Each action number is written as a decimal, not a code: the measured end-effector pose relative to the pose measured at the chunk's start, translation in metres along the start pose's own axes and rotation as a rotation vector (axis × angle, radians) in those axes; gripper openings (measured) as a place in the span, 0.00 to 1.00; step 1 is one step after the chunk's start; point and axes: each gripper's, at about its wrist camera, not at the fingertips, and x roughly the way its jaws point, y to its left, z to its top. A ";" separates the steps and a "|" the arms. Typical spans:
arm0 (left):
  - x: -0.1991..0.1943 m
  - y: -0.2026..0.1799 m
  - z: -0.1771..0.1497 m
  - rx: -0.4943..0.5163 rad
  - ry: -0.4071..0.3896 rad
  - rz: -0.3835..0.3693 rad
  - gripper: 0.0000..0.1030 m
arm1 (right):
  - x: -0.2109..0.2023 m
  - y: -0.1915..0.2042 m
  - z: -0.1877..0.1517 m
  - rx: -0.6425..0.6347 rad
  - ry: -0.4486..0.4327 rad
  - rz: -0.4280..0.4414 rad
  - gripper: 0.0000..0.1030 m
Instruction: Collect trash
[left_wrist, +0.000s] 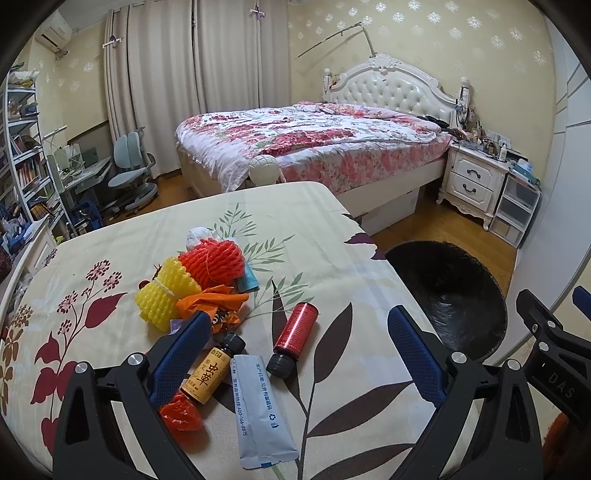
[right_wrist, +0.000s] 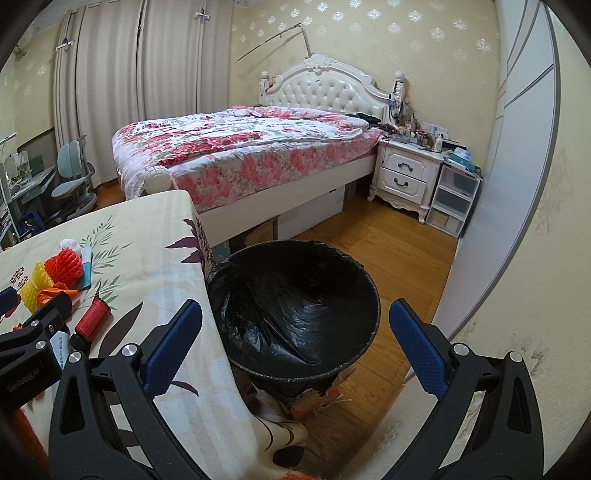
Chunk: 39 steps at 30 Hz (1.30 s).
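Observation:
Trash lies on the floral-cloth table (left_wrist: 332, 236): a red bottle (left_wrist: 295, 338), a brown bottle with a yellow label (left_wrist: 212, 369), a grey-white sachet (left_wrist: 258, 406), yellow foam netting (left_wrist: 166, 295), red foam netting (left_wrist: 218, 260), orange wrappers (left_wrist: 210, 304) and a red scrap (left_wrist: 181, 415). My left gripper (left_wrist: 297, 325) is open and empty, just above the bottles and sachet. My right gripper (right_wrist: 295, 317) is open and empty, above the black-lined trash bin (right_wrist: 295, 291), which stands on the floor at the table's right edge. The bin (left_wrist: 447, 295) also shows in the left wrist view.
A bed (right_wrist: 240, 155) with a floral cover stands behind the table. A white nightstand (right_wrist: 402, 173) and plastic drawers (right_wrist: 452, 199) stand at the back right. A desk and chair (left_wrist: 129, 173) and bookshelves (left_wrist: 26, 155) are at the left. Wood floor (right_wrist: 388, 240) surrounds the bin.

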 end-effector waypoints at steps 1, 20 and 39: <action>0.000 0.000 0.000 -0.001 0.000 -0.002 0.93 | 0.000 0.000 -0.001 0.000 0.000 0.000 0.96; -0.004 0.002 0.003 0.005 0.000 0.004 0.88 | -0.003 -0.009 -0.004 -0.010 0.014 -0.007 0.96; -0.022 0.085 -0.024 -0.066 0.048 0.114 0.83 | -0.010 0.038 -0.004 -0.068 0.064 0.113 0.74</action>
